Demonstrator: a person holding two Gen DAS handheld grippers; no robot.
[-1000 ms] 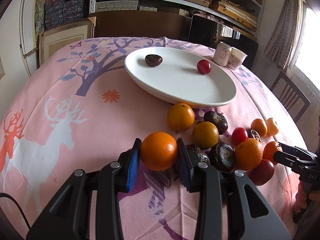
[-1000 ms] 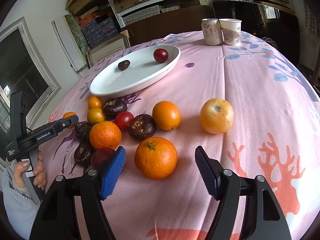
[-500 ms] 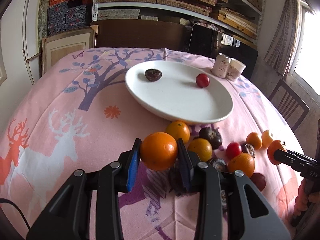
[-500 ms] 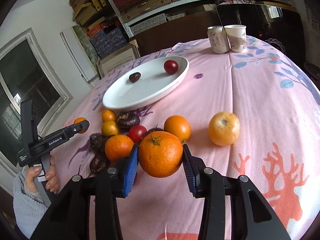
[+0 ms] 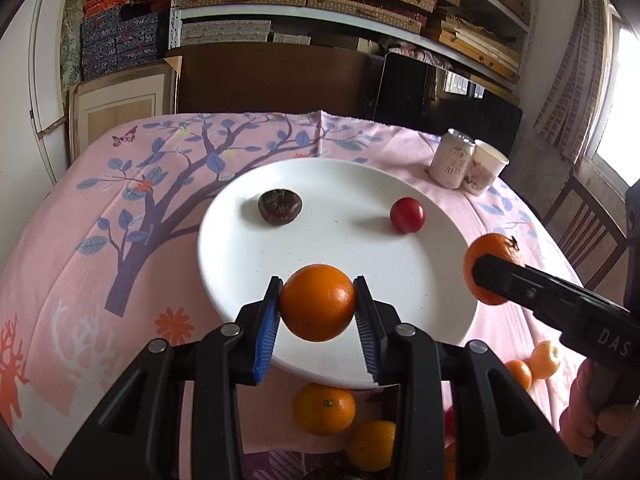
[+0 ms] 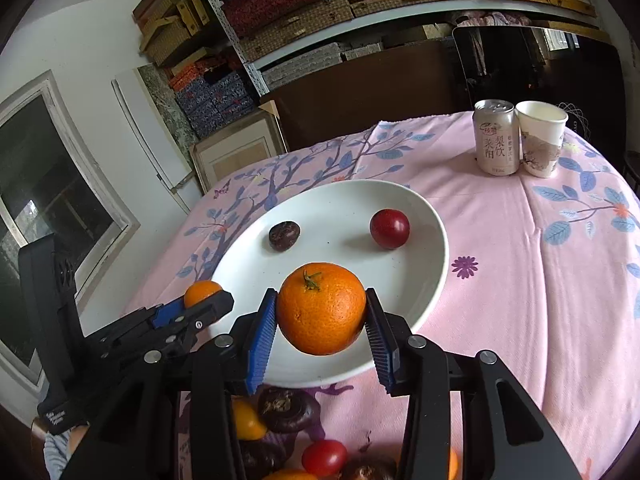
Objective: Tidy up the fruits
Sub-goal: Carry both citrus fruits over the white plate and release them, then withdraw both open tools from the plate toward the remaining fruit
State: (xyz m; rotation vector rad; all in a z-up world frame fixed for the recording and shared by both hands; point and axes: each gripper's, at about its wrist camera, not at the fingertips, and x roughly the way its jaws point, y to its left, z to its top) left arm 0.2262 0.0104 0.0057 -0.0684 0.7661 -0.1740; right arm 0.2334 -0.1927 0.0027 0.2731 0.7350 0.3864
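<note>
A round table [image 5: 72, 264] covered with a pink patterned cloth is seen, with shelves of boxes behind it. Toward its far side a large white oval plate [image 5: 420, 304] is laid, its long axis running from the far left edge of the table toward the near right edge. On the plate a dark wrinkled fruit [image 5: 279, 211] and a red plum-like fruit [image 5: 407, 215] are already placed, well apart. A drink can [image 6: 494, 137] and a paper cup [image 6: 541, 139] are stood touching each other near the far right edge.

The left gripper [image 5: 318, 320] is clenched on an orange [image 5: 317, 302], which is held over the near rim of the plate. The right gripper [image 6: 322, 330] is likewise clamped on a second, stemmed orange [image 6: 321, 307], held above the near part of the plate. Each orange is thus carried clear of the cloth, with the bare middle of the plate lying just ahead of and below both pairs of tongs. Neither hand is judged clearly nearer; a short forward and downward move is called for. More loose fruits [image 5: 324, 409] are left on the cloth at the near edge.
</note>
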